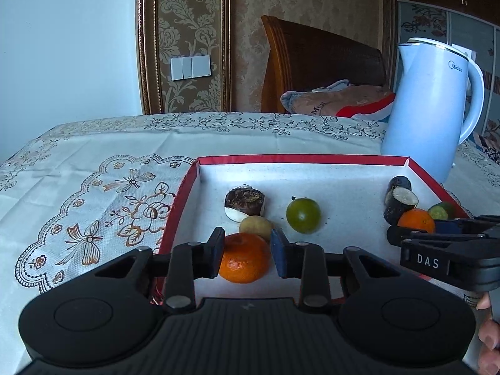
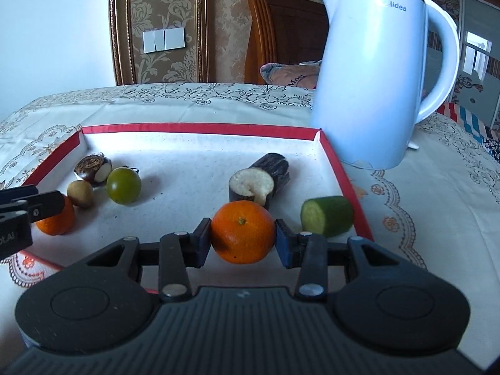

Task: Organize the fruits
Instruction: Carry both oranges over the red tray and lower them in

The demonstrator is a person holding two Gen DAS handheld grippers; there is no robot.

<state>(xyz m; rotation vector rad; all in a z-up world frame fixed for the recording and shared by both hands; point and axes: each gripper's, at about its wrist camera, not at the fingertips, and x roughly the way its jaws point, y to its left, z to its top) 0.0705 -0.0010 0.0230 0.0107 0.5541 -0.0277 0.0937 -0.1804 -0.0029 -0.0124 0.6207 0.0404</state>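
Red-rimmed tray (image 2: 340, 168), white-lined, on patterned tablecloth (image 1: 93, 162); pale kettle (image 2: 375, 72) just beyond its far right corner.

Contents, left to right:
- left orange (image 1: 245, 257), near-left corner, between the fingers of the left gripper (image 1: 247, 251); left pad touches, right pad slightly apart, so grasp cannot be told.
- small tan fruit (image 2: 80, 193).
- brown-skinned chunk (image 2: 93, 167), cut face toward camera.
- green round fruit (image 2: 123, 185).
- dark cylinder (image 2: 259, 181), long axis running front to back, pale cut end forward.
- right orange (image 2: 243, 232), stem up, clamped by right gripper (image 2: 242, 239).
- green stub (image 2: 326, 215), lying sideways against right wall.
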